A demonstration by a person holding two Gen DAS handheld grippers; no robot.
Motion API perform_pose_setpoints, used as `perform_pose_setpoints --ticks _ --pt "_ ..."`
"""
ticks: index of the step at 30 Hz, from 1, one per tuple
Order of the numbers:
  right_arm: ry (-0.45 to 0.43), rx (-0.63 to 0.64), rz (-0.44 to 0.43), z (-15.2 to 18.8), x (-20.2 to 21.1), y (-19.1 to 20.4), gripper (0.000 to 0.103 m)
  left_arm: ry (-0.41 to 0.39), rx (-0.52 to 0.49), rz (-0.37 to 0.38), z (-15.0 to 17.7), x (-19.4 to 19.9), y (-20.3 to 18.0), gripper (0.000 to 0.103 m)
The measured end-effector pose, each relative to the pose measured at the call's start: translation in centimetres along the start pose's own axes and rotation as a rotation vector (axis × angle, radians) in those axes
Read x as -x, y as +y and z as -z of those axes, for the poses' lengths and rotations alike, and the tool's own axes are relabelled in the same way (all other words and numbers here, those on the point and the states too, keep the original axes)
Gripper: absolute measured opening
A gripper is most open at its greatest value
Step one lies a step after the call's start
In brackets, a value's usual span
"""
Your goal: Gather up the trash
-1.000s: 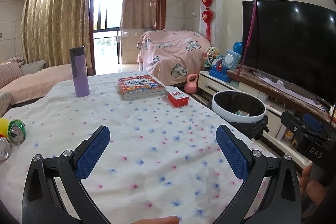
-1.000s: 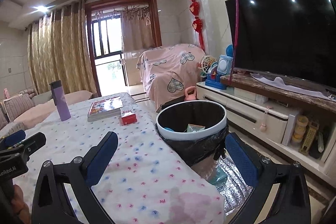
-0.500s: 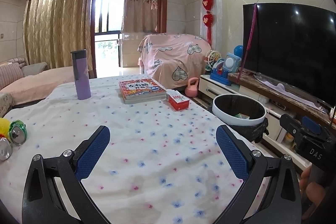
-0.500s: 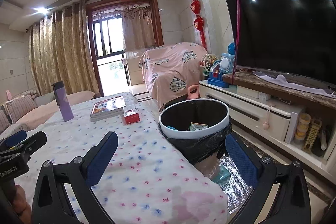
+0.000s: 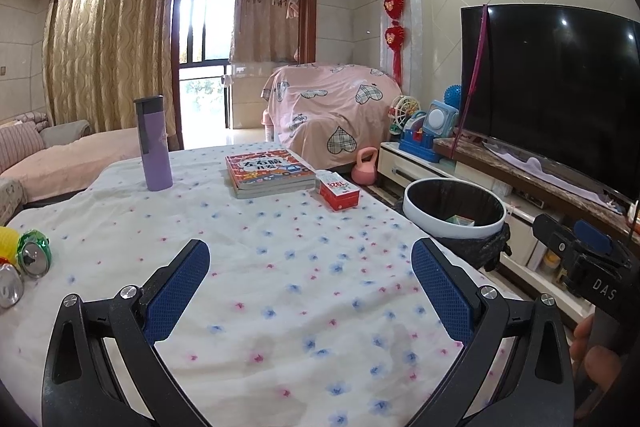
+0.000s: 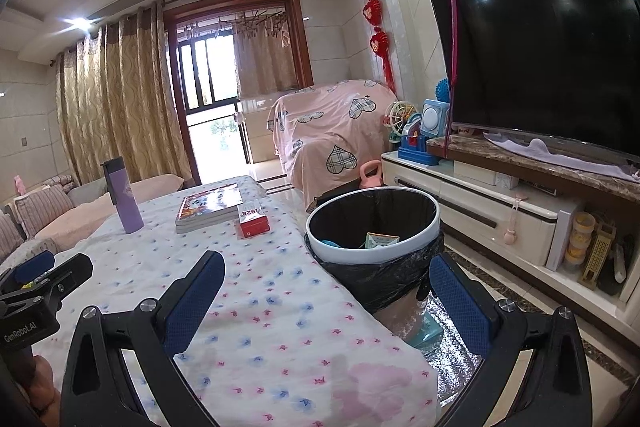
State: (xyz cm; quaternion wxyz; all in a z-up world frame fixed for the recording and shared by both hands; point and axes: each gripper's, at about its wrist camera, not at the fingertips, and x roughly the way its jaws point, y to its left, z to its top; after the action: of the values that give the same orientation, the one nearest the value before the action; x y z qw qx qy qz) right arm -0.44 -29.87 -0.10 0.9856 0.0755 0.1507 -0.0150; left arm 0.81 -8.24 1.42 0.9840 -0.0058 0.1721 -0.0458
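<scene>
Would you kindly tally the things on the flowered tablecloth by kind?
Purple bottles: 1
Book stacks: 1
Red boxes: 1
Cans at the left edge: 2
Yellow object, partly cut off: 1
Total: 6

Over the table [image 5: 304, 259], the left gripper [image 5: 310, 291] is hovering with its blue-padded fingers [image 5: 178, 291] spread wide and gripping nothing. The right gripper [image 6: 328, 303] is hanging at the table's right edge, its jaws likewise standing wide apart and empty. A hand [image 5: 592, 359] is wrapping its handle, just off that edge.
</scene>
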Motion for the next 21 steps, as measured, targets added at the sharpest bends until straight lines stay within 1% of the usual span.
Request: perform_pose_setpoints --ticks 21 --pt "0.002 -0.008 -0.008 -0.01 0.02 0.11 0.103 0.007 -0.001 0.008 0.10 -0.28 0.07 0.103"
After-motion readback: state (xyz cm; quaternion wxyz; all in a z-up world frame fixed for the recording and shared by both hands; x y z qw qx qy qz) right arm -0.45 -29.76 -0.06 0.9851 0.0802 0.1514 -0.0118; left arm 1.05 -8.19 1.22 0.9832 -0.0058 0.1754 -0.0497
